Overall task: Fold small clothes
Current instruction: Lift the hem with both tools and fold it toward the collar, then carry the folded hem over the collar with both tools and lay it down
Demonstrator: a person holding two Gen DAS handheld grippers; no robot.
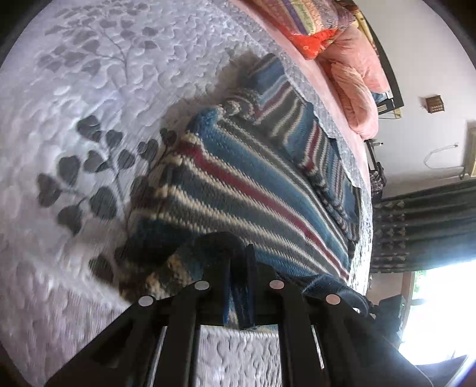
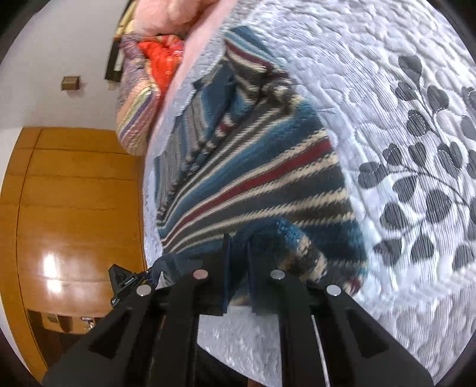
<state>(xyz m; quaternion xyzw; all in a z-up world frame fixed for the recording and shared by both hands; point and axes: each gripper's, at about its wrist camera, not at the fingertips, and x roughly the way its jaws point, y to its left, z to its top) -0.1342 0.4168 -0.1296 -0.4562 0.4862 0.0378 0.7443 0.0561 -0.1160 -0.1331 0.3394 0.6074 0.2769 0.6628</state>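
Observation:
A small knitted sweater [image 1: 238, 178] with blue, grey, cream and red stripes lies across a white quilted bedspread [image 1: 104, 89] printed with grey leaves. My left gripper [image 1: 239, 253] is shut on the sweater's near edge, with knit fabric pinched between its black fingers. In the right wrist view the same sweater [image 2: 253, 178] spreads away from the camera, and my right gripper [image 2: 238, 241] is shut on its near hem. The cloth is lifted and stretched between the two grips. The other gripper [image 2: 125, 282] shows at the sweater's left corner.
Folded colourful blankets [image 1: 312, 26] and a pink pillow [image 1: 357, 89] are stacked at the far end of the bed. A wooden wardrobe [image 2: 74, 193] stands beside the bed. Dark curtains [image 1: 425, 223] and a bright window [image 1: 440, 303] are to the right.

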